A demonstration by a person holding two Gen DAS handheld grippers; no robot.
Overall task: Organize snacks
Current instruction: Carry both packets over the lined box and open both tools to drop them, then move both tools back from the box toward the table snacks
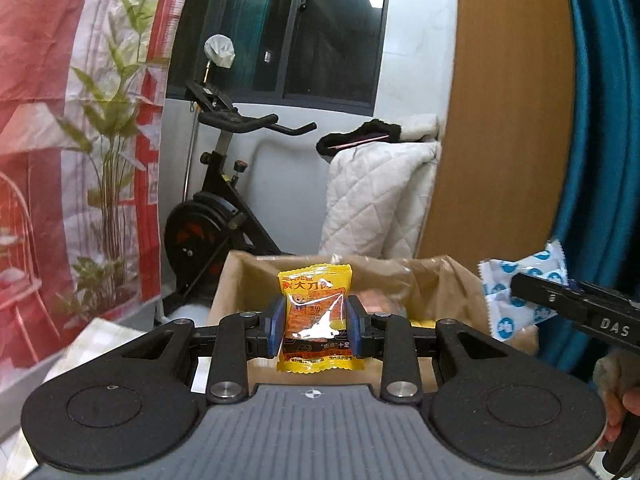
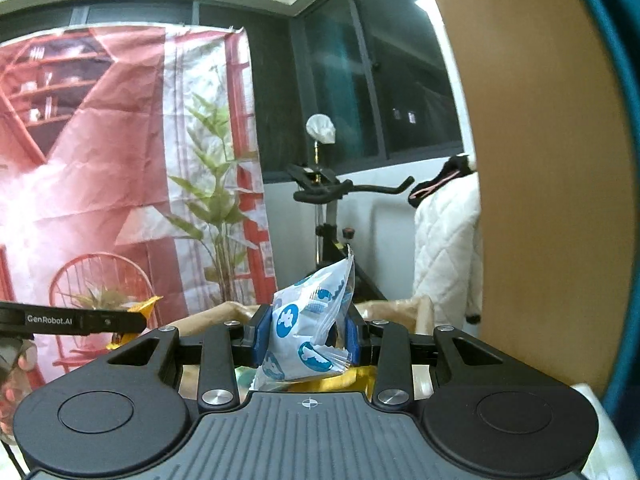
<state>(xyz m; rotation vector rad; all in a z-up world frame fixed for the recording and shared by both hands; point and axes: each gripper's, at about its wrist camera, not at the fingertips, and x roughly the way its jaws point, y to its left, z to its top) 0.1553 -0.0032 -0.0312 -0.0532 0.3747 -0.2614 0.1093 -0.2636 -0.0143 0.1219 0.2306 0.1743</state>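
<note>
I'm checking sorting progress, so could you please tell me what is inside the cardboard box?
The cardboard box has a brown paper lining. Something orange-pink and yellow lies within. The yellow snack packet held by the left gripper covers the rest.

Both wrist cameras look forward along their fingers, close above the shared cardboard box, toward the exercise bike.
</note>
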